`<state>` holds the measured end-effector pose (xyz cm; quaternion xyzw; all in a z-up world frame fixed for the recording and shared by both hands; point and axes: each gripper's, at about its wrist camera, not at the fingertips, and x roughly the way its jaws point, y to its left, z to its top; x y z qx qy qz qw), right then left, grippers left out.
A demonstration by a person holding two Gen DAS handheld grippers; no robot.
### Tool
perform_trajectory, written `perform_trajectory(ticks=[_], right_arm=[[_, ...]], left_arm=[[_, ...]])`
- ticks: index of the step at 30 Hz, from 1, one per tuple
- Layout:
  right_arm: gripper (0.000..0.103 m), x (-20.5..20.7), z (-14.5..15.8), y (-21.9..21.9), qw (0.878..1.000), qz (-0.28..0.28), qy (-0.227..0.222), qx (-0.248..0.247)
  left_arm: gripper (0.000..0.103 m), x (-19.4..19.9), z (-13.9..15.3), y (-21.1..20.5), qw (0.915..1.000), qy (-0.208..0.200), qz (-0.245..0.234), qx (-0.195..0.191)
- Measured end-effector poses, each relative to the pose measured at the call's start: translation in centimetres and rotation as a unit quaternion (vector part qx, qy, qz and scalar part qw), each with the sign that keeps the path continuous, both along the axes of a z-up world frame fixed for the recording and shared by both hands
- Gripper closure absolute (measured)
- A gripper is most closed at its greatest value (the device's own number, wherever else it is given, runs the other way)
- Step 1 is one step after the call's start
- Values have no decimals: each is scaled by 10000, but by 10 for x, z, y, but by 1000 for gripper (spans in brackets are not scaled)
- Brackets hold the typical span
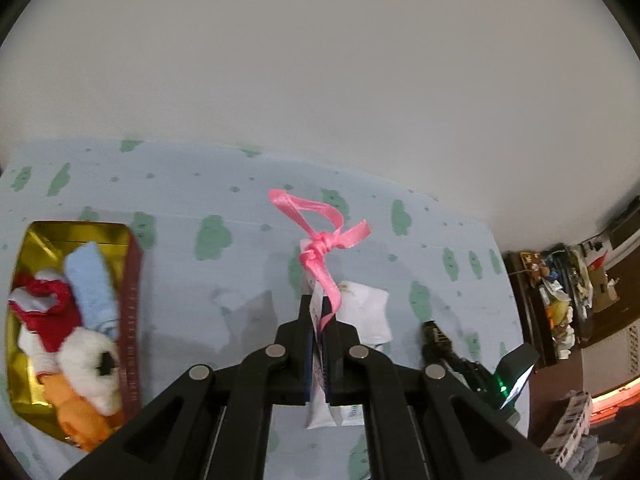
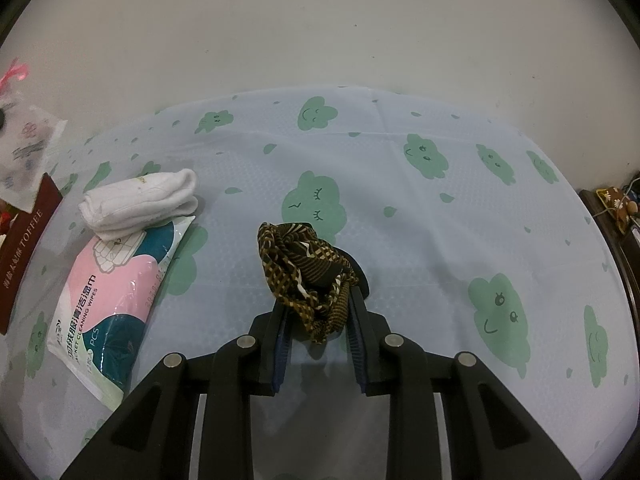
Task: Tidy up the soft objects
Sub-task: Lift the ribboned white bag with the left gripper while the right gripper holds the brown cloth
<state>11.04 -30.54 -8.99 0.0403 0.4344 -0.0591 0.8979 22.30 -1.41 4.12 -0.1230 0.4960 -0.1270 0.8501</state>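
Pale blue plastic cloth with green smiley clouds covers the worktop (image 2: 400, 184), plain whitish wall behind it, so pretty easy to read. Landmark is the gold-lined tin box with dark red sides (image 1: 134, 312) marked TOFFEE. It already holds a white plush toy with a black patch (image 1: 90, 364), something red and white (image 1: 44, 304), a folded light blue cloth (image 1: 90, 280) and an orange soft thing (image 1: 76, 420) at the near end, so it looks like the sorting bin and it's getting full. Left tongs (image 1: 319, 308) are clenched on a small translucent pouch tied with a pink satin ribbon (image 1: 320, 244), held up off the worktop, just to the right of the tin. Right tongs (image 2: 320, 308) are gripping a bunched brown-and-black patterned scarf (image 2: 304, 268) that sits on the cloth, well right of the tin. Between the scarf and the tin lies a folded white towel (image 2: 140, 204) resting on a pink, white and teal pack of wet wipes (image 2: 108, 292). My guess: we're mid-carry with the pouch, and the next move is swinging it left over the tin and letting go where there's still room, probably the far end. Scarf after that. The ribbon tails may snag on the rim.
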Motion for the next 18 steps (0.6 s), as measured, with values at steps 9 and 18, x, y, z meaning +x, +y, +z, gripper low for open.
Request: perform_trajectory(ticks=[9,18], right_arm=[[78,0,0,0,10000,-3,1,-3],[78,0,0,0,10000,-2,2,-6]], left_arm=[[101,-9,9,53,9982,-53,486,356],[101,-15,3,99,9944,7,896,555]])
